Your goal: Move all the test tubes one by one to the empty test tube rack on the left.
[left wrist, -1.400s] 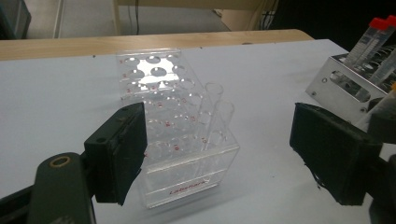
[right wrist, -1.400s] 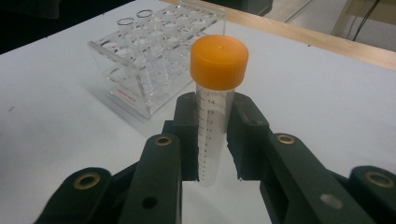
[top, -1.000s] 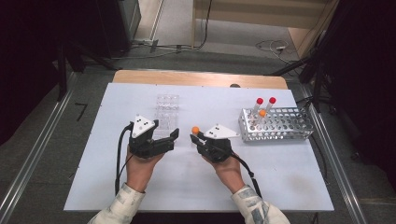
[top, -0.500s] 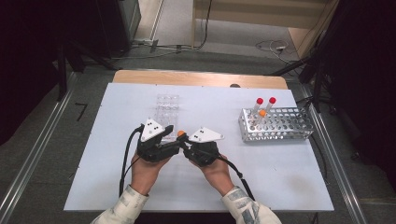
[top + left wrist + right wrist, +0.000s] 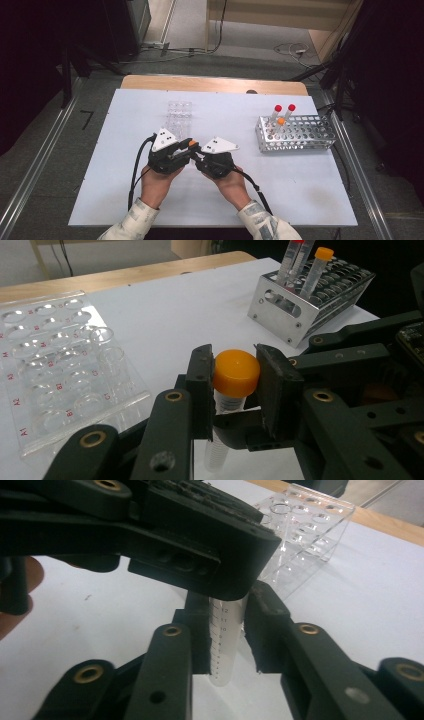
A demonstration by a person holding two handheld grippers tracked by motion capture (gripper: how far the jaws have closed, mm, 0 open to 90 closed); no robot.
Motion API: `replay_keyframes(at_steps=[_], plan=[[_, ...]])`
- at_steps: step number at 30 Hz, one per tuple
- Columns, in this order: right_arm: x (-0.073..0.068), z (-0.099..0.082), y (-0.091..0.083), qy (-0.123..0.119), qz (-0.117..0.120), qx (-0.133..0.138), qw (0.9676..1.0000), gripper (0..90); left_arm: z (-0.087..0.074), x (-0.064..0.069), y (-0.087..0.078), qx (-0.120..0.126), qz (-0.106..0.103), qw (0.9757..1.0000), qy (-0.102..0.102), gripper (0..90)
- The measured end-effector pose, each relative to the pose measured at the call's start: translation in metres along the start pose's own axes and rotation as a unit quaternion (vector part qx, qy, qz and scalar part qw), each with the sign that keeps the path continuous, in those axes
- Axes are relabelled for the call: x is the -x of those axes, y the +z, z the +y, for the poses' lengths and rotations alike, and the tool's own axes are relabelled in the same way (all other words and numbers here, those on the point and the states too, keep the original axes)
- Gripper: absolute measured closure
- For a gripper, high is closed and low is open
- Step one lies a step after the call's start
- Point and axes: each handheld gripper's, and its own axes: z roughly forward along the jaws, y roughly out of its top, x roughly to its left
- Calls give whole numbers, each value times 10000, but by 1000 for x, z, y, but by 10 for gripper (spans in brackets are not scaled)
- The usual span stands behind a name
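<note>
White sheeting covers the table point(image 5: 300, 190), with dark floor and cabling at the far side. A person's two hands meet near the middle of the near half, each with a two-jaw tool, and between them stands a clear graduated tube point(image 5: 223, 640) with an orange cap point(image 5: 236, 372).

The left gripper point(image 5: 234, 390) has just been closing its jaws, and in the left gripper view they now sit against either side of the orange cap, clamped on it. The right gripper point(image 5: 227, 630) has its jaws around the tube's body lower down; they have just been easing apart, and in the right gripper view the pads look close to the tube wall, though I cannot tell for sure whether they still press on it.

Far left of the hands lies a clear plastic well rack point(image 5: 179, 116). Off to the right stands a metal tube rack point(image 5: 300, 137) holding two red-capped tubes point(image 5: 282, 112) and one orange-capped tube point(image 5: 280, 122).

This looks like either a handover from right to left or the start of unscrewing the cap, one tool on the cap and the other on the body. For uncapping, the right jaws would need to grip the body firmly while the left twists; a slack hold would let the tube spin. For a handover, the right jaws should clear the tube fully before the left carries it off.
</note>
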Motion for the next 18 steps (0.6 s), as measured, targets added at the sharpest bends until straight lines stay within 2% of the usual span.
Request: replay_keyframes(at_steps=[2, 4, 7, 12, 18], plan=[[1, 0, -1, 24, 199, -48, 9998, 549, 1, -1, -1, 13, 9, 10000, -15, 703], [1, 0, -4, -101, 271, -97, 9995, 469, 2, -2, -3, 32, 16, 10000, -37, 703], [5, -1, -12, -155, 332, -127, 9992, 414, 3, -6, -6, 82, 61, 9999, -106, 703], [17, -12, -34, -159, 303, -147, 9993, 406, 10, -16, -16, 165, 199, 9995, -184, 703], [38, -29, -61, -12, 58, -159, 9999, 401, 22, -31, -29, 319, 418, 9982, -299, 703]])
